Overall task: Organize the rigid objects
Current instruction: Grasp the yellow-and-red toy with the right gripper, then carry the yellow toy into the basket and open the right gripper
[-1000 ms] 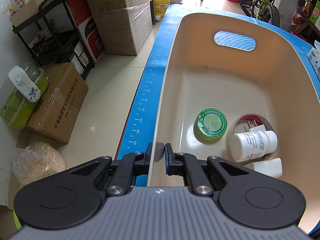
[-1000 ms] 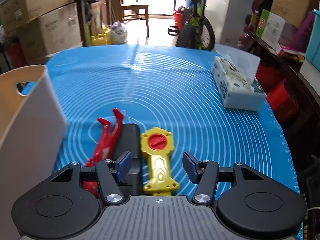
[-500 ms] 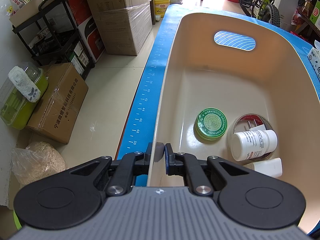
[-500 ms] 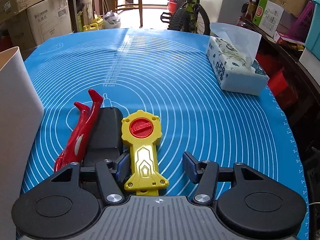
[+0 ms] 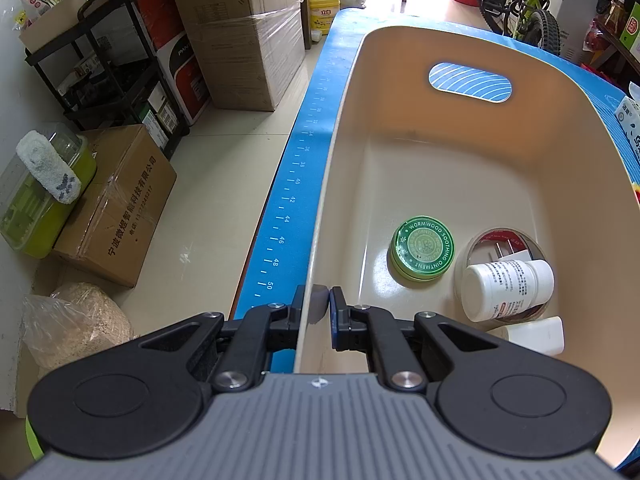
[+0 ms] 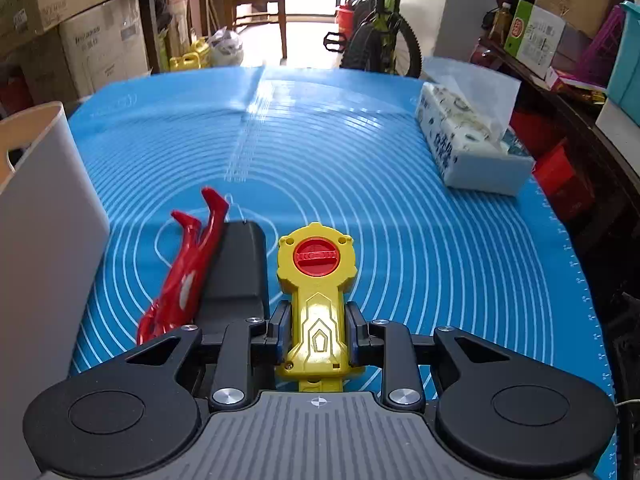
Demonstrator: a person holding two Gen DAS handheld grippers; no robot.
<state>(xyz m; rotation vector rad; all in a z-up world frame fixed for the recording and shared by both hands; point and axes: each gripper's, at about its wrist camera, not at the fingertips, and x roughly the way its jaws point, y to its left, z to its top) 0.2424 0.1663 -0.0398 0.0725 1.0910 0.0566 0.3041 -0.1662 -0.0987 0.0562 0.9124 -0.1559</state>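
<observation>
Yellow toy launcher (image 6: 316, 304), red dial | clamped in right gripper (image 6: 316, 330) | left gripper (image 5: 316, 312) pinching beige bin (image 5: 460, 168) wall | blue ringed mat (image 6: 360, 168), tissue pack (image 6: 468, 148) right of launcher.

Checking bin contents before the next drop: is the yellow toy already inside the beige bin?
No. The yellow toy lies on the blue mat, outside the beige bin, with the right gripper closed on its handle.
</observation>
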